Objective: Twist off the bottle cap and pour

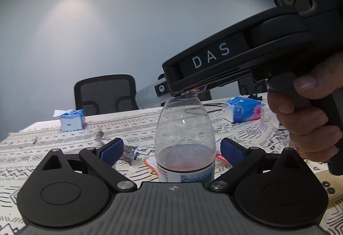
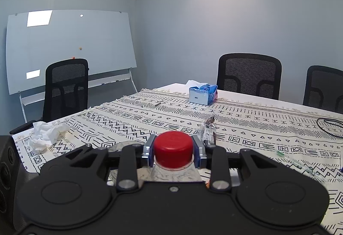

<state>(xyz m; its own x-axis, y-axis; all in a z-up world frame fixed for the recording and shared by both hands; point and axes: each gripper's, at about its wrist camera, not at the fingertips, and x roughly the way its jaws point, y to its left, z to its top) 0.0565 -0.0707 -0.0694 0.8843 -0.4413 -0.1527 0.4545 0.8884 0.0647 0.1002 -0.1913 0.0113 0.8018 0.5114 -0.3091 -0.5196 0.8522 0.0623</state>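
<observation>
Chairs ring a conference table (image 2: 246, 119) draped in a patterned cloth, three of them visible in the right wrist view, along with one whiteboard (image 2: 68, 48), a heap of crumpled tissue (image 2: 46, 133) at far left and one blue tissue pack (image 2: 202, 93) further back. From the left wrist view, two tissue packs sit on the cloth, one at left (image 1: 71, 120) and one at right (image 1: 242, 109). Between them stands a single clear bottle (image 1: 185, 140), upright, long axis vertical, neck pointing up, a little reddish liquid at its waist. The left gripper (image 1: 171, 150) has its blue pads spread wide on either side of the bottle, not touching it. The right gripper (image 2: 173, 149), held in a person's hand (image 1: 308, 115), pinches the one red cap (image 2: 173, 148) from both sides atop the bottle.
</observation>
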